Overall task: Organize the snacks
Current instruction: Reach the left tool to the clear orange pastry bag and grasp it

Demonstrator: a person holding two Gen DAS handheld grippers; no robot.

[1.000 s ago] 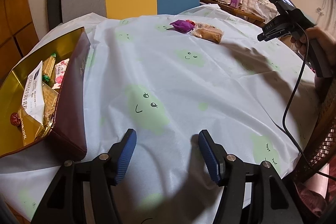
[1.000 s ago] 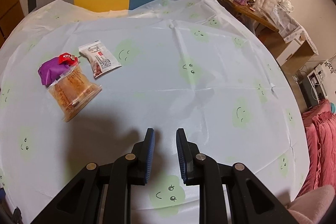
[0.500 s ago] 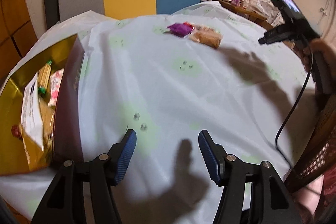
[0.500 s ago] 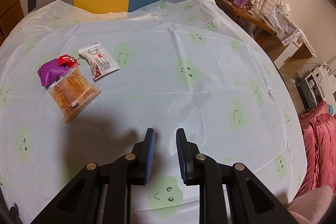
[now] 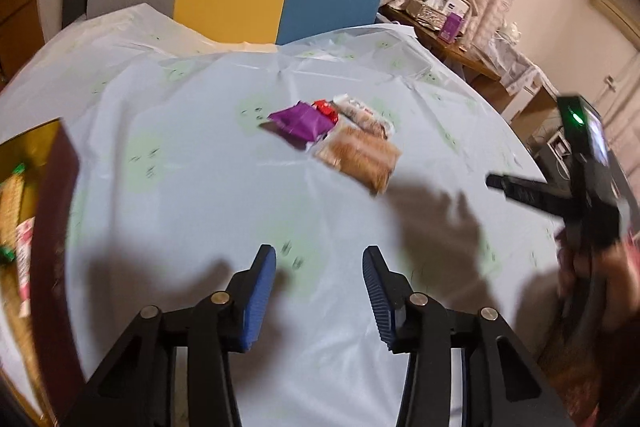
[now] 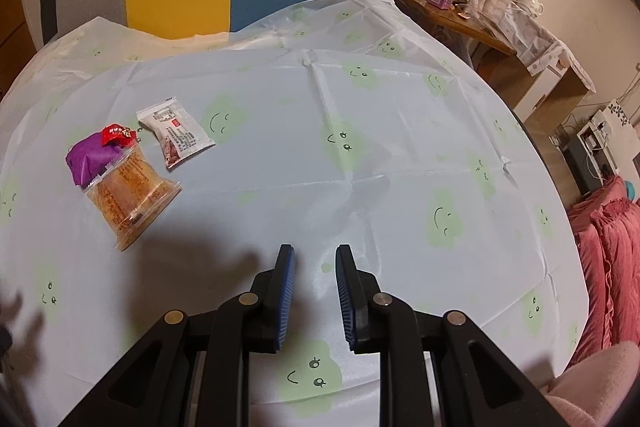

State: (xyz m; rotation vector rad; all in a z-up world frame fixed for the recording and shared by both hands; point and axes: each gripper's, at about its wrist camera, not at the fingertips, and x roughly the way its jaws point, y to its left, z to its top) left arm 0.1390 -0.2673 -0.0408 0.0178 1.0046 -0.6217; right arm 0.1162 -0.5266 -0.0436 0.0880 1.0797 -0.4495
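Left gripper [image 5: 319,269], jaws empty and just narrowing, faced the snack cluster [image 5: 340,143] at twelve o'clock; right gripper [image 6: 315,277], nearly clenched and empty, sat farther off.

My left gripper [image 5: 319,281] hangs over the surface [image 5: 208,195], its jaws just narrowed around nothing; ahead lie a purple packet [image 5: 301,121] and an orange snack pack [image 5: 360,155], touching.

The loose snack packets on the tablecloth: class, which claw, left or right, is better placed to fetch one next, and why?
Probably the left claw: empty, jaws apart though just narrowed, aimed at the purple packet. The right claw has a narrower gap, and the packets lie off to its left.
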